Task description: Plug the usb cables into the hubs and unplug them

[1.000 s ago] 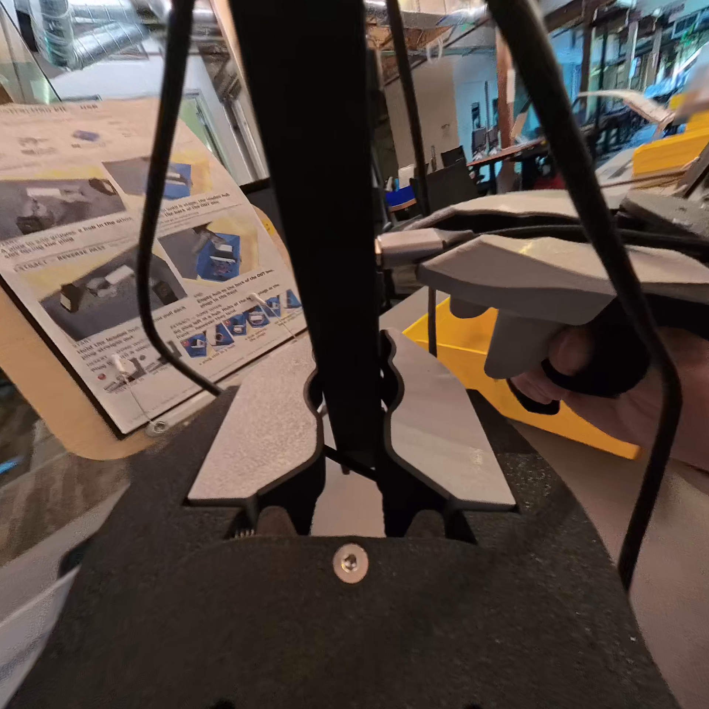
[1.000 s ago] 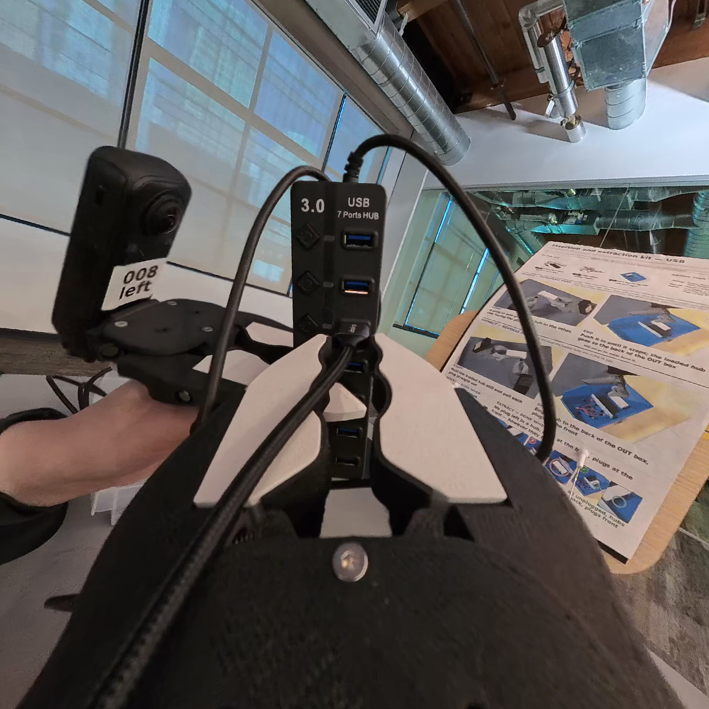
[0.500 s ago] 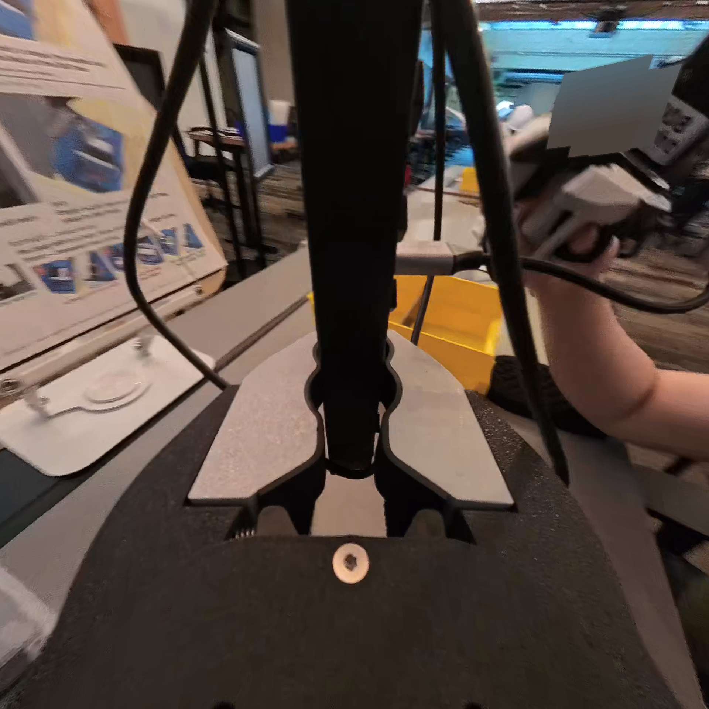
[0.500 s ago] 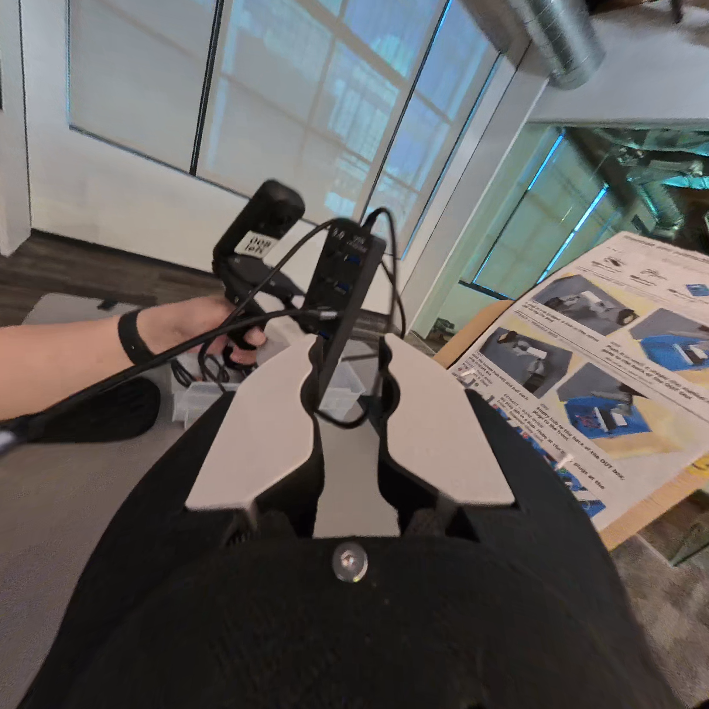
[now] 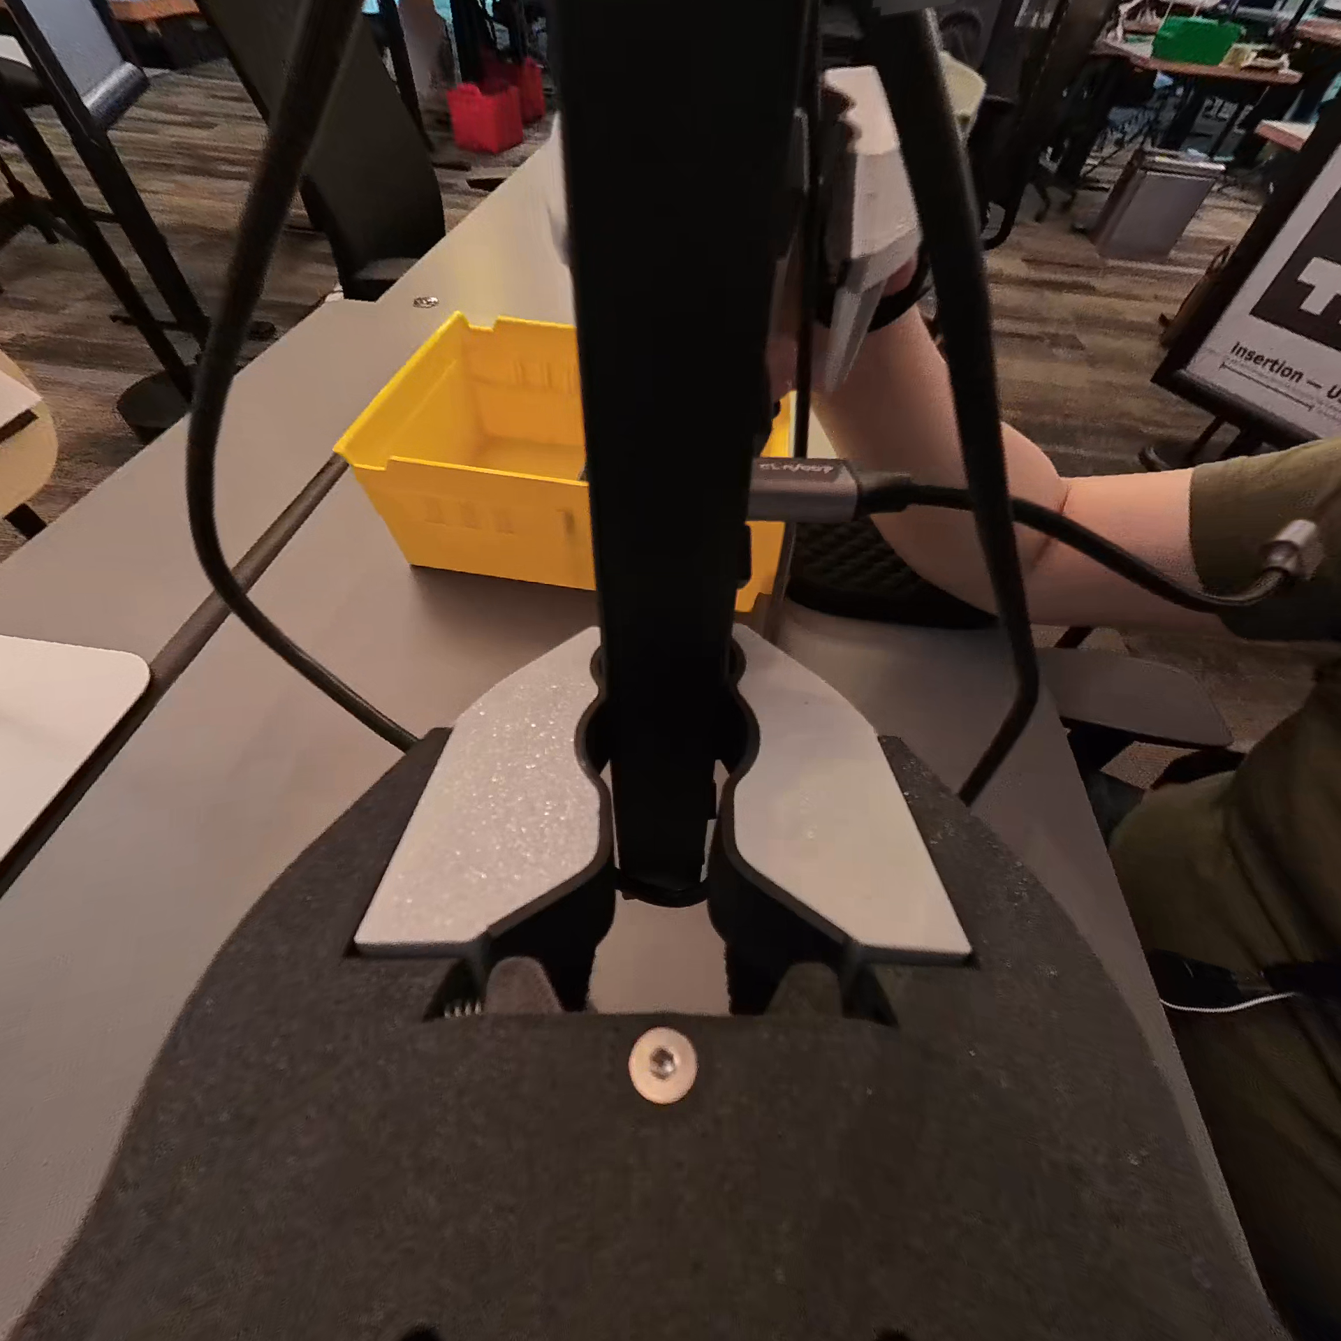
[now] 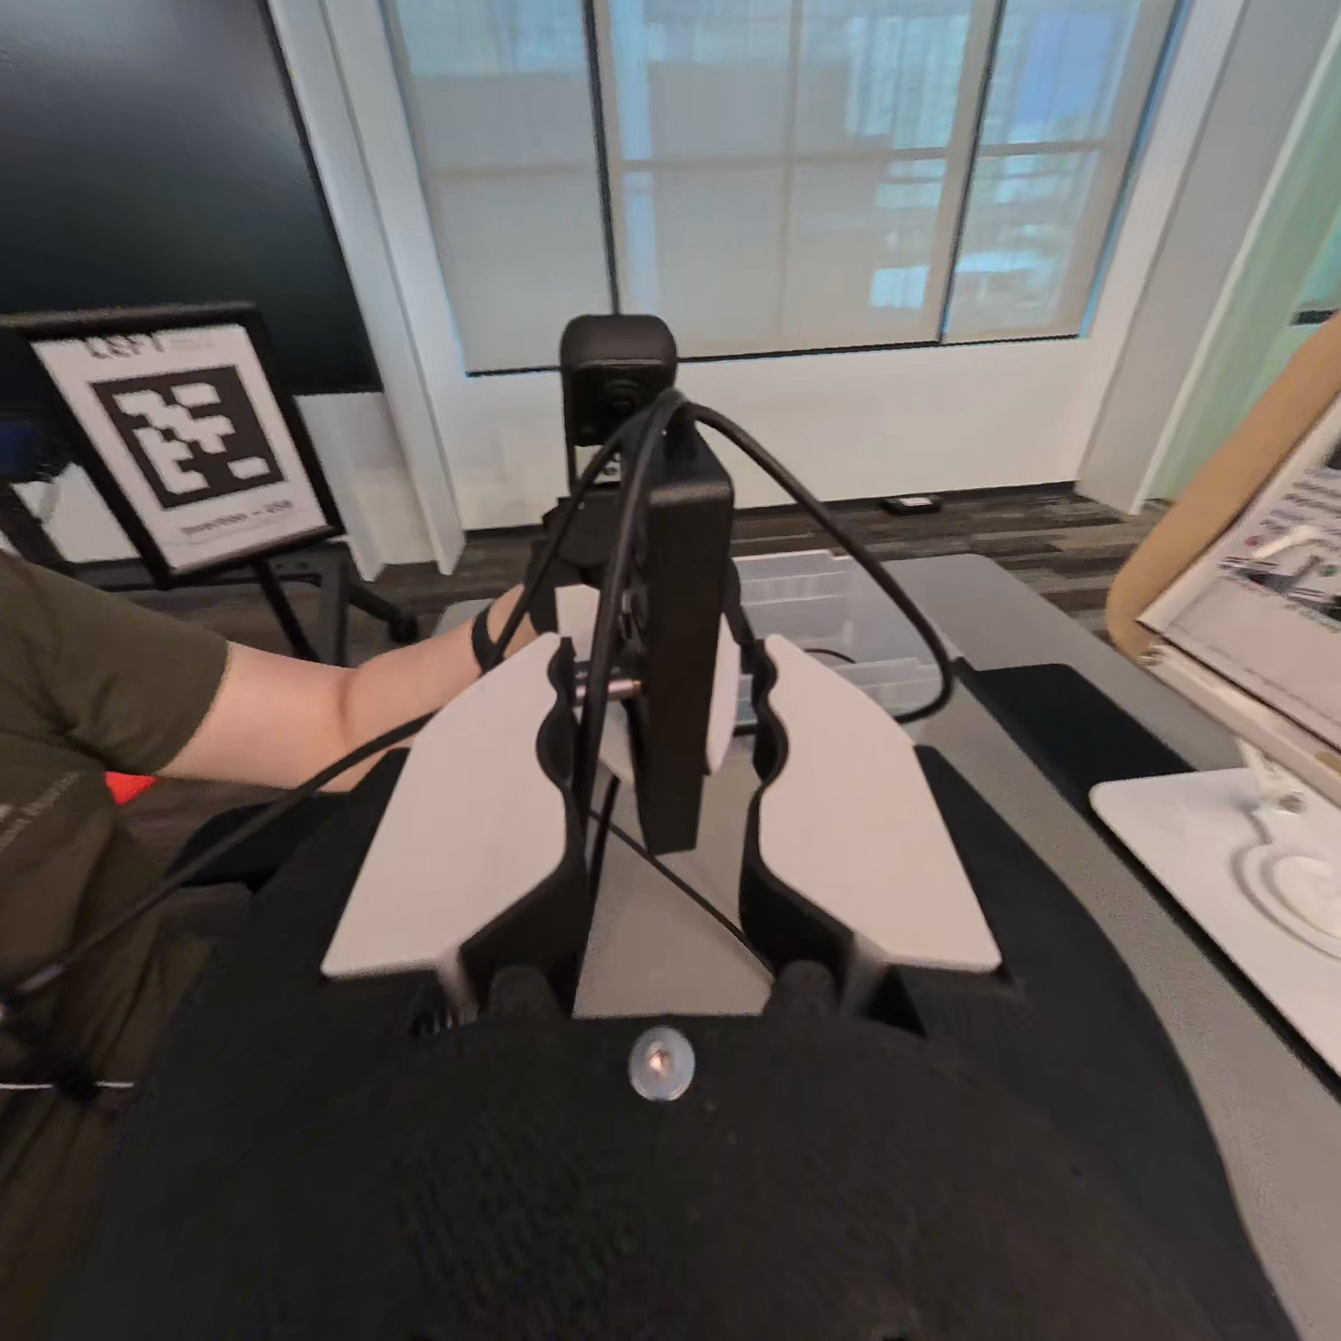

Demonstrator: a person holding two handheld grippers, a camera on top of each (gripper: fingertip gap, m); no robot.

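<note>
My left gripper [image 5: 664,653] is shut on the lower end of a black USB hub [image 5: 667,435] and holds it upright above the table. A grey USB plug [image 5: 802,492] sits in a port on the hub's right side, and its black cable [image 5: 1088,537] trails off to the right. The hub's own black lead loops down on both sides. My right gripper [image 6: 664,653] is open and empty. It faces the hub [image 6: 682,653] from a short distance and touches neither hub nor plug [image 6: 609,686]. It also shows behind the hub in the left wrist view [image 5: 863,189].
A yellow bin [image 5: 472,464] stands on the grey table [image 5: 290,653] behind the hub. A clear plastic bin [image 6: 813,602], a white plate [image 6: 1233,871] and a leaning instruction board [image 6: 1270,580] are nearby. A marker sign on an easel [image 6: 181,435] stands on the floor. My hands' fingertips stand some 8 cm from each other.
My right gripper let go of the plug, opened and drew back from the hub. The plug stayed in the port. Both grippers tilted downward toward the table.
</note>
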